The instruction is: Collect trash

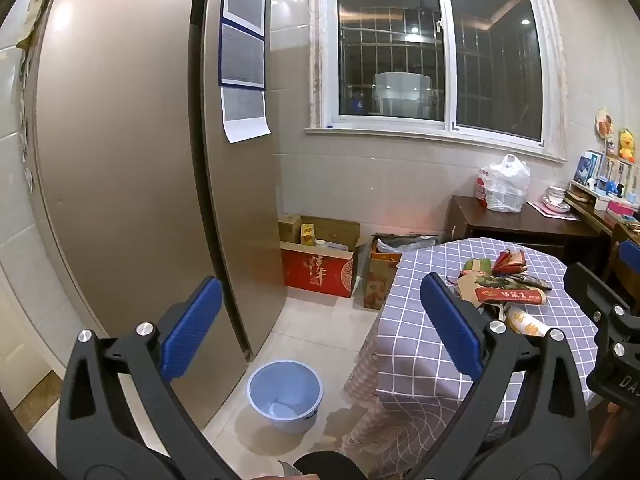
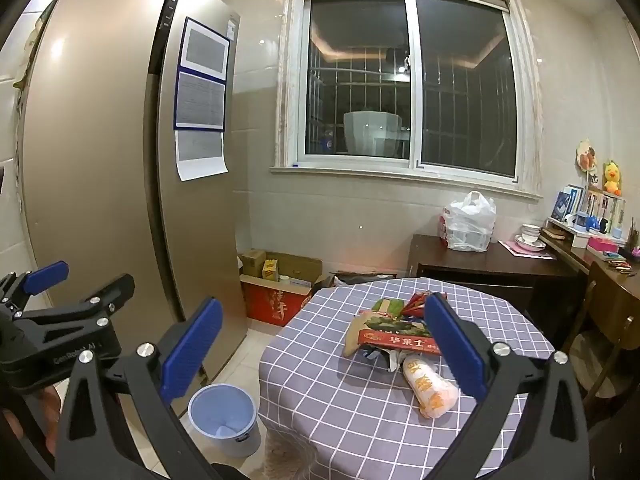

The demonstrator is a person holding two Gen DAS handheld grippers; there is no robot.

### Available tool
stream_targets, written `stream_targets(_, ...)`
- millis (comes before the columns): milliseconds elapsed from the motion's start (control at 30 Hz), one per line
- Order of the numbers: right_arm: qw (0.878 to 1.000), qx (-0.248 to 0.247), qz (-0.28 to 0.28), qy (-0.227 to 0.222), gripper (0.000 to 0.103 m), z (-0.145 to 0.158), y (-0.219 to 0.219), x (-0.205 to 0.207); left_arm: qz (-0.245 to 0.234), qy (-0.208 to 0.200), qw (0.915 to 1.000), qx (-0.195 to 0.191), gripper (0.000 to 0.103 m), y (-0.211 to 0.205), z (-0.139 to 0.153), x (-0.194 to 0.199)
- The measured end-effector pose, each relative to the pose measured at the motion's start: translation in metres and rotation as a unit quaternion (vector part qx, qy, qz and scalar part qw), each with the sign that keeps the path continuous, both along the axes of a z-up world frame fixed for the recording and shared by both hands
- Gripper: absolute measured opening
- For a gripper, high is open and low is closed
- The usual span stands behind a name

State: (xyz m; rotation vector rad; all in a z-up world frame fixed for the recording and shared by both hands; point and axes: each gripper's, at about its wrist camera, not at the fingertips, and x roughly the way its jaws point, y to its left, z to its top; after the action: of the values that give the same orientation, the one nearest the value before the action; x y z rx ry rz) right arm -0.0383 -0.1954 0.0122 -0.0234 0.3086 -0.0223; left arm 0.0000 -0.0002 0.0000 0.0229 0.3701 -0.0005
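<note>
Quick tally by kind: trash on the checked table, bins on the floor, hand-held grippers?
Trash pieces I can separate on the table: 4 (red carton, white wrapped roll, green packet, red wrapper)
Blue bin: 1
Hand-held grippers: 2 (left, right), both open
Total: 7

My tools' pads (image 2: 192, 344) are blue; the table (image 2: 360, 408) wears lilac check with white lines; a pale blue bucket (image 2: 222, 412) sits at seven o'clock.

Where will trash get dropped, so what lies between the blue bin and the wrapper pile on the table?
In the right wrist view, only bare checked tablecloth and its hanging edge separate the blue bin from the wrapper pile.
</note>
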Motion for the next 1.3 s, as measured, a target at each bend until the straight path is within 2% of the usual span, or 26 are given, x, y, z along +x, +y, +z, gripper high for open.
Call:
stream_targets(700, 1.0, 0.004, 0.005, 0.002, 0.099, -0.012, 0.004, 0.007, -0.008, 0.0, 1.0, 0.0, 0.097, -0.012, -0.005, 0.0)
stream_targets(1300, 1.0, 0.01, 0.014, 0.011, 0.099, -0.022, 0.002, 0.012, 0.0, 0.011, 0.9999, -0.001, 0.097, -0.005, -0.005, 0.003)
